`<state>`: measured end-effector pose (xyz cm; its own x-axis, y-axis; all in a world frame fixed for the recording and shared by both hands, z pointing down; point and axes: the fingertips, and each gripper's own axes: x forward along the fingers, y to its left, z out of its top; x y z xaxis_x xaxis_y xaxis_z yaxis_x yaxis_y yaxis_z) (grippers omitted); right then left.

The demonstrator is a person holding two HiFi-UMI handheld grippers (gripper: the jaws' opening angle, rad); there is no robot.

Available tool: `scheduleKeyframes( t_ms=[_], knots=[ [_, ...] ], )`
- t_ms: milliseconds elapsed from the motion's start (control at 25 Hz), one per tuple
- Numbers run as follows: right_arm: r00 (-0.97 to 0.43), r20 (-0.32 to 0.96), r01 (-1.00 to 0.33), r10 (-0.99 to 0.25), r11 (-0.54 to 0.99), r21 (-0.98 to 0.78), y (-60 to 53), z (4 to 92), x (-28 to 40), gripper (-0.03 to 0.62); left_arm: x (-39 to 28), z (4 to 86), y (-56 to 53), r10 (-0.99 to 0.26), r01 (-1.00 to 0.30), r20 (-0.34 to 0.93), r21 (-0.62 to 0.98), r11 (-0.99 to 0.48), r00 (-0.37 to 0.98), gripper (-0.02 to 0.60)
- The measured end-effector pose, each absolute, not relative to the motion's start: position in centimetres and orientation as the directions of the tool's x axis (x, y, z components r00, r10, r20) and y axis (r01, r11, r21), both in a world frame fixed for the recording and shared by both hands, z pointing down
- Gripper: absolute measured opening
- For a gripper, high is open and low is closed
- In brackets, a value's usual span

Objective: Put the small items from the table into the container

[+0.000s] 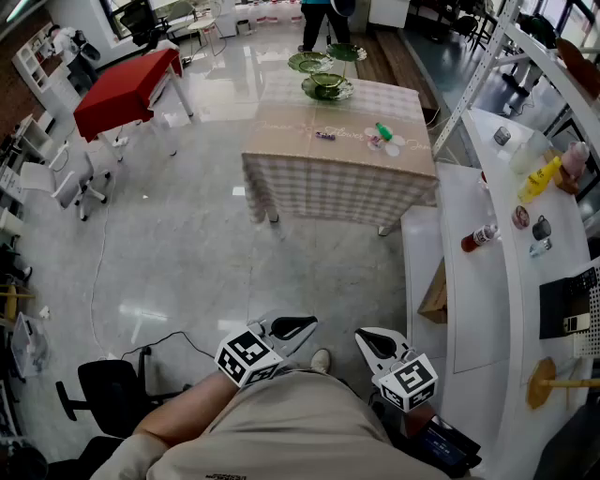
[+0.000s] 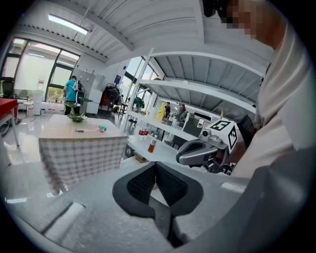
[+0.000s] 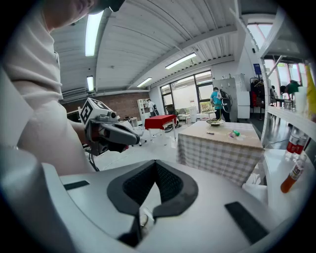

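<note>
A table with a checked cloth (image 1: 337,178) stands several steps ahead across the floor. On it lie a small purple item (image 1: 325,136), a green item (image 1: 383,131) and white discs (image 1: 392,146). Green glass bowls (image 1: 326,87) sit at its far end. Both grippers hang low by the person's waist, far from the table. My left gripper (image 1: 298,327) is shut with nothing between its pads (image 2: 156,164). My right gripper (image 1: 372,342) is also shut and empty (image 3: 155,164). Each gripper view shows the other gripper beside it and the table (image 2: 84,143) (image 3: 222,153) in the distance.
A white curved counter (image 1: 469,281) runs along the right with a brown bottle (image 1: 478,237) and a yellow bottle (image 1: 539,178). A cardboard box (image 1: 434,295) sits under it. A red-covered table (image 1: 127,89) stands far left, a black chair (image 1: 108,394) near left. A person (image 1: 319,19) stands beyond the table.
</note>
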<state>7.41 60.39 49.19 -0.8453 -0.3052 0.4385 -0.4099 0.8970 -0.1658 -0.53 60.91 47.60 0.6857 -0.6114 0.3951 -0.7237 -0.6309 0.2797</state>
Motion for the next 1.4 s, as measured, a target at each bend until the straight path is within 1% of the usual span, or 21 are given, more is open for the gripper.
scheduleKeyframes(
  t_ms=[320, 600, 760, 960, 1080, 1280, 1400],
  knots=[
    [-0.844, 0.433, -0.429, -0.317, 0.883, -0.191, 60.0, 50.5, 12.1, 0.014, 3.9, 48.4, 60.5, -0.594, -0.718, 0.414, 0.283, -0.636, 0.69, 0.008],
    [-0.85, 0.425, -0.425, -0.311, 0.882, -0.203, 60.1, 51.1, 13.5, 0.014, 5.8, 49.3, 60.8, -0.59, -0.723, 0.435, 0.269, -0.636, 0.68, 0.008],
    [-0.833, 0.439, -0.455, -0.338, 0.869, -0.195, 59.0, 51.9, 14.8, 0.015, 6.7, 49.5, 59.7, -0.6, -0.728, 0.424, 0.27, -0.631, 0.678, 0.009],
    [-0.821, 0.439, -0.49, -0.365, 0.845, -0.214, 56.6, 52.5, 15.0, 0.025, 6.4, 49.9, 57.2, -0.603, -0.73, 0.426, 0.269, -0.628, 0.675, 0.009],
    [-0.807, 0.444, -0.514, -0.389, 0.833, -0.205, 54.1, 52.7, 14.8, 0.079, 5.7, 50.1, 54.5, -0.597, -0.72, 0.413, 0.284, -0.633, 0.688, 0.011],
    [-0.779, 0.47, -0.549, -0.416, 0.814, -0.19, 48.8, 52.3, 13.9, 0.081, 4.3, 49.9, 48.1, -0.593, -0.693, 0.364, 0.296, -0.657, 0.718, 0.012],
    [-0.763, 0.476, -0.569, -0.436, 0.803, -0.177, 44.6, 51.2, 12.2, 0.08, 2.6, 49.1, 43.5, -0.589, -0.678, 0.341, 0.292, -0.674, 0.732, 0.012]
  ],
)
